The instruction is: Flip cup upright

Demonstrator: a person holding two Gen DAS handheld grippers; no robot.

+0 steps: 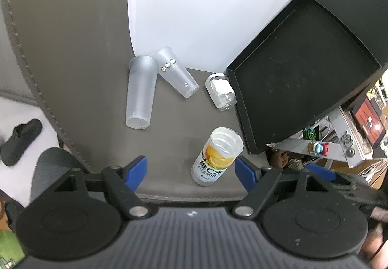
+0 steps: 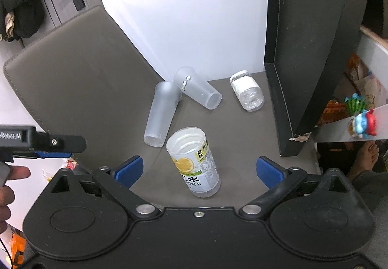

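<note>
Farthest left on the grey stitched counter [image 1: 72,51]: a tall frosted plastic cup [image 1: 139,92] lying on its side, long axis running away from the camera and leaning slightly right, one end pointing back toward both tools. Just right of it, touching at the far end: a shorter frosted tumbler with small gems [image 1: 177,72], also lying down, axis slanting down to the right. Further right, a small clear jar with a white label [image 1: 220,92] on its side, close beside the tilted black tray [image 1: 303,70].

Nearest of all, a clear cup with an orange-fruit label [image 1: 217,156], standing on end. In the left wrist view, just inside the right finger of the left hand-held gripper [image 1: 191,169], which is spread wide and holding nothing. In the right wrist view, near the middle of the right hand-held gripper [image 2: 198,169], likewise spread and empty; probably the better-placed hand for that cup.

Unclear from either view whether its upper end is mouth or base. Shown by the right view only: the shorter tumbler's open mouth.
</note>
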